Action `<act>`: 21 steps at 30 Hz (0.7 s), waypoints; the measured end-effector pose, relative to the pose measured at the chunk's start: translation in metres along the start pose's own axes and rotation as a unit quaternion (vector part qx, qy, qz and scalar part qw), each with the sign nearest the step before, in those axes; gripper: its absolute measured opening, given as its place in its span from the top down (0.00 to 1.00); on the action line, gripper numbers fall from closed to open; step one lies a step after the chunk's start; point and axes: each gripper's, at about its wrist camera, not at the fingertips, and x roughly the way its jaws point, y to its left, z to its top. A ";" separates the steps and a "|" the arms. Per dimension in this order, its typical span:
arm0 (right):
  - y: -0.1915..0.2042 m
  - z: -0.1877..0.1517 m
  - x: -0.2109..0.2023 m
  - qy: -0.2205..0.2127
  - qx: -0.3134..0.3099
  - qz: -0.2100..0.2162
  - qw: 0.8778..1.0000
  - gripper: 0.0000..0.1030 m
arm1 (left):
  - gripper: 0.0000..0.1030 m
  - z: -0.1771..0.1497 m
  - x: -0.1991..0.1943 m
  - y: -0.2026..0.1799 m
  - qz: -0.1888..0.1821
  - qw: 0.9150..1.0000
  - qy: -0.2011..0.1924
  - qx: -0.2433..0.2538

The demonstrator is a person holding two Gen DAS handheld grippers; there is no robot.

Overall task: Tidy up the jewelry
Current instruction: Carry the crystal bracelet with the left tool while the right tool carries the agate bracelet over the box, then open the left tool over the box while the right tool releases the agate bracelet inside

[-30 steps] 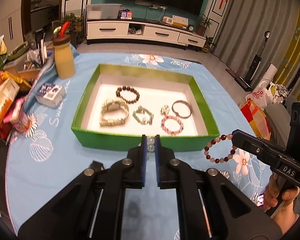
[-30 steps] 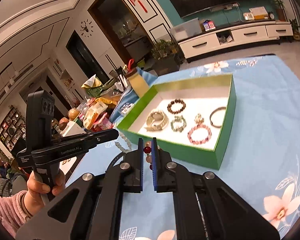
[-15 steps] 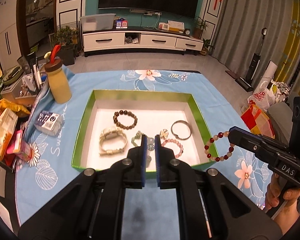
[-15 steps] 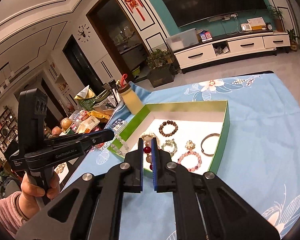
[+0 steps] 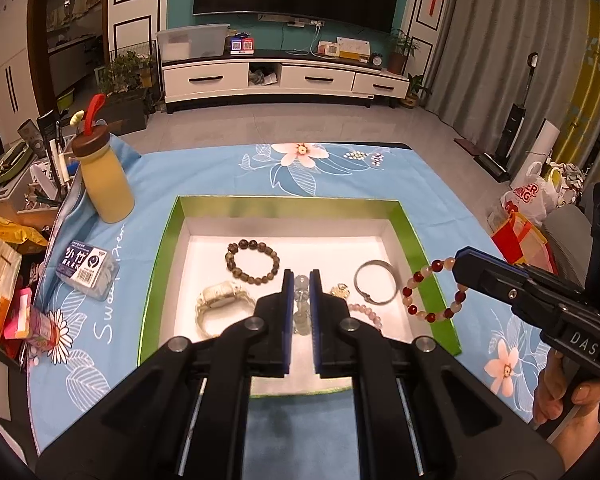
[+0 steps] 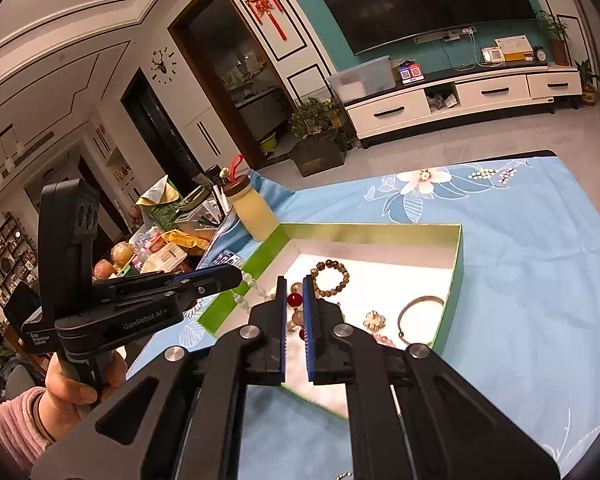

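Both tools have risen and come forward over the green box since a second ago, so the box now sits lower in each view and its whole white floor shows.

Left tool [image 5: 301, 300]: its jaws stand narrow, pinched on a pale green bead bracelet [image 5: 300, 308] that hangs between the blue pads above the near middle of the box [image 5: 160, 264]. From the right wrist view this same tool [image 6: 236, 276] carries the pale beads [image 6: 246, 292] dangling over the box's left wall.

Right tool [image 6: 294, 308]: its jaws are just as narrow, closed on a red and cream bead bracelet [image 6: 295, 301]. In the left wrist view that tool [image 5: 460, 262] holds the bracelet [image 5: 432, 292] as an open loop over the box's right wall.

Two bracelets are in the air, one per tool. Five pieces lie on the box floor: a dark bead bracelet [image 5: 252, 262] at the far middle, a pale watch [image 5: 220, 306] at the near left, a small gold charm [image 5: 341, 290] near the middle, a metal bangle [image 5: 376, 282] at the right, and a pink bead bracelet [image 5: 366, 312] near it, partly hidden behind the left tool.

On the surface's blue flowered cloth [image 5: 340, 168], to the far left of the box, stand one yellow bottle [image 5: 104, 184] with a brown lid and one small blue packet [image 5: 86, 264]. Snack bags [image 5: 4, 264] crowd the left edge.
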 end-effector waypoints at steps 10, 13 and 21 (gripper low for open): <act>-0.015 0.016 0.041 0.023 0.011 -0.020 0.999 0.93 | 0.93 0.022 0.039 0.023 0.025 0.999 0.021 -0.007; -0.021 0.019 0.054 0.034 0.016 -0.030 0.999 0.93 | 0.93 0.025 0.051 0.029 0.036 0.999 0.028 -0.004; -0.033 0.025 0.085 0.061 0.027 -0.056 0.996 0.93 | 0.93 0.036 0.079 0.048 0.047 0.997 0.051 -0.021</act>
